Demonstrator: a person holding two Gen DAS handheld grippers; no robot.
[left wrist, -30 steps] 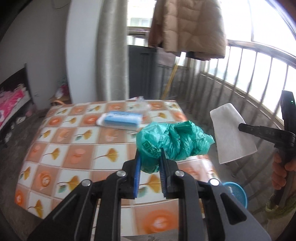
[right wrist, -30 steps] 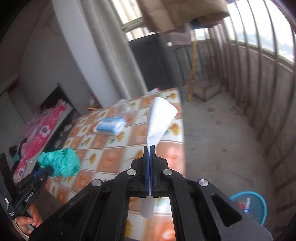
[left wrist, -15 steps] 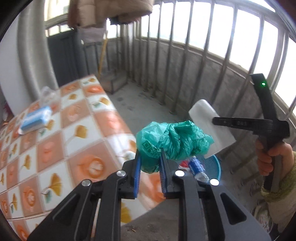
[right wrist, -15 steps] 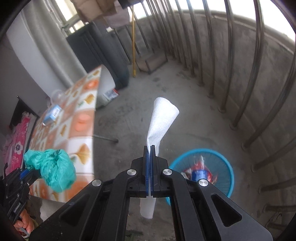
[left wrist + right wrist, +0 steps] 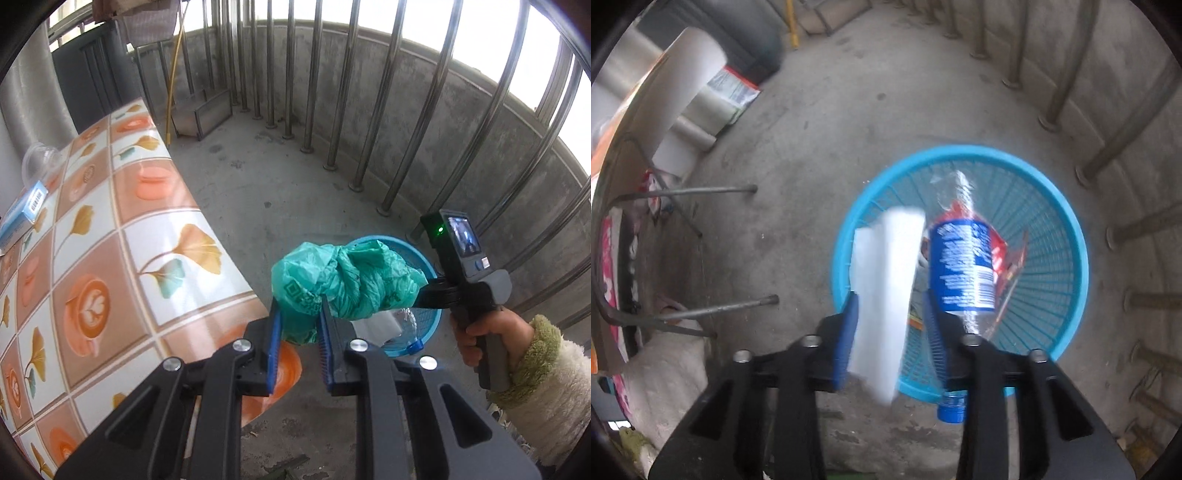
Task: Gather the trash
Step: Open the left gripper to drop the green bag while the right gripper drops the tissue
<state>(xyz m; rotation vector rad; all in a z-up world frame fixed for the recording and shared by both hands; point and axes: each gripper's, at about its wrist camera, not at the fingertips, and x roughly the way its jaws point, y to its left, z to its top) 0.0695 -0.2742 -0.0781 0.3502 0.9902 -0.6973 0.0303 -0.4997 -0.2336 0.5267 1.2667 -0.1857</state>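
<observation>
Above the blue basket [image 5: 960,155], the right tongs [image 5: 890,328] have just been opening, the white tissue [image 5: 886,280] loose between them and liable to drift outside the rim, while the left tongs [image 5: 297,350] grip the green bag [image 5: 343,284].

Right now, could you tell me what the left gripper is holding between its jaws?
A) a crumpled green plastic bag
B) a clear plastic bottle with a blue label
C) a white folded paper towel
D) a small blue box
A: in the left wrist view, the left gripper has its blue-padded jaws pressed on a crumpled green plastic bag, near the round blue mesh waste basket on the concrete floor.
</observation>
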